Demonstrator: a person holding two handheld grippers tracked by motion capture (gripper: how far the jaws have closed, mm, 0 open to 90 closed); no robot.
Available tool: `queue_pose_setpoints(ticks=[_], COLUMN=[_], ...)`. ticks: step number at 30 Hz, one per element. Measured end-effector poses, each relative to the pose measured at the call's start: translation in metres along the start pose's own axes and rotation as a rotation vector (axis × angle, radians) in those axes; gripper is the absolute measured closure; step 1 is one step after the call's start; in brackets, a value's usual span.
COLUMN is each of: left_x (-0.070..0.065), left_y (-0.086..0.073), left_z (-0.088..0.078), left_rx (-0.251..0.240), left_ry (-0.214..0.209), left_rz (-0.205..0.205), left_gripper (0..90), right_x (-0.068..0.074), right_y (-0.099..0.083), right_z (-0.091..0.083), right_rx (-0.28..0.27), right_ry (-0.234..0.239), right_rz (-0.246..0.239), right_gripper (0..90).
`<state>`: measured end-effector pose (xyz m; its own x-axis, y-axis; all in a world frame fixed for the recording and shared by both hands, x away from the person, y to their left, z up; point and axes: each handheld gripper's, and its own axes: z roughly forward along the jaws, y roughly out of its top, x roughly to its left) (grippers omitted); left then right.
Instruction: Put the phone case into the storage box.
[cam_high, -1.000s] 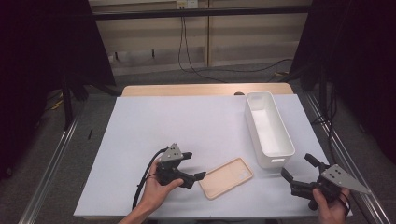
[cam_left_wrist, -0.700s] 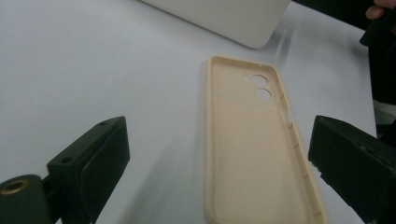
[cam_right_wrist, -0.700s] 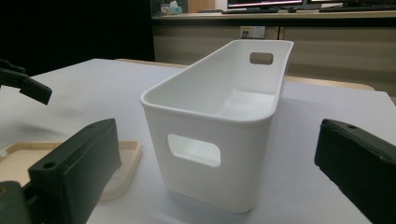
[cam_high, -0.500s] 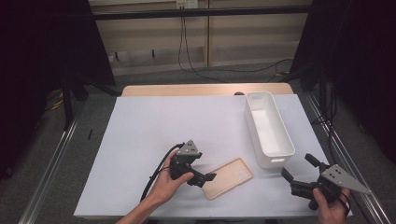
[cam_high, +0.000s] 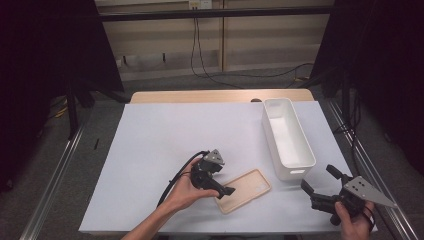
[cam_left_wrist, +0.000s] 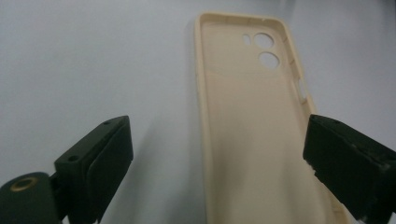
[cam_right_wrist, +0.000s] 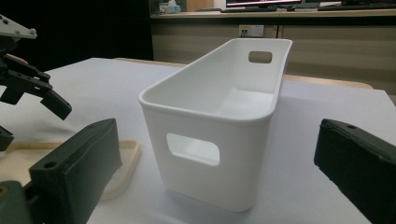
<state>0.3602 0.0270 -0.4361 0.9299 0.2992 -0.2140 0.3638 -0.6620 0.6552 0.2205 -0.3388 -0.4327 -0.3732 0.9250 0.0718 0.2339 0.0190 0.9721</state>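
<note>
1. A white sheet (cam_high: 165, 145) covers the table, dark curtains hang either side, and a wood-panelled wall runs across the back at 12 o'clock.
2. Down at 6 o'clock lies the cream phone case (cam_high: 245, 189), inside face up, flat on the sheet.
3. The left gripper (cam_high: 226, 190) hangs over the case's near-left end, jaws spread wide; in the left gripper view the case (cam_left_wrist: 252, 135) runs up between them, nearer the right jaw, camera holes at the far end.
4. Over at 3 o'clock stands the white bin (cam_high: 286, 136), empty, long side running front to back.
5. The right gripper (cam_high: 320, 185) sits at 5 o'clock, jaws released, nothing between them; its own view looks straight at the bin's handle end (cam_right_wrist: 212, 135).
</note>
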Motion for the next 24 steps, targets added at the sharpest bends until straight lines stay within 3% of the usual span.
queue_pose_setpoints(ticks=[4, 10, 18, 21, 24], left_x=[0.0009, 0.0028, 0.0039, 0.0014, -0.0001], left_y=[0.0040, 0.0026, 0.0012, 0.0016, 0.0022], left_z=[0.0016, 0.0018, 0.0050, 0.0056, 0.0061], left_rx=[0.046, 0.126, 0.164, 0.180, 0.181], left_ry=[0.029, 0.040, 0.058, 0.083, 0.095], left_rz=[-0.002, 0.008, 0.009, 0.036, 0.036], left_gripper=[12.5, 17.3, 27.6, 30.0, 32.9], right_x=[-0.0011, -0.0004, 0.0000, 0.0003, 0.0007], right_y=[-0.0002, -0.0004, -0.0007, -0.0007, -0.0006], right_z=[-0.0002, 0.0003, 0.0011, 0.0010, 0.0013], right_rx=[0.001, 0.004, 0.008, 0.010, 0.008], right_ry=[-0.007, -0.005, -0.003, -0.004, -0.005], right_rz=[0.002, 0.002, -0.005, -0.005, -0.001], right_gripper=[0.3, 0.4, 0.6, 0.6, 0.6])
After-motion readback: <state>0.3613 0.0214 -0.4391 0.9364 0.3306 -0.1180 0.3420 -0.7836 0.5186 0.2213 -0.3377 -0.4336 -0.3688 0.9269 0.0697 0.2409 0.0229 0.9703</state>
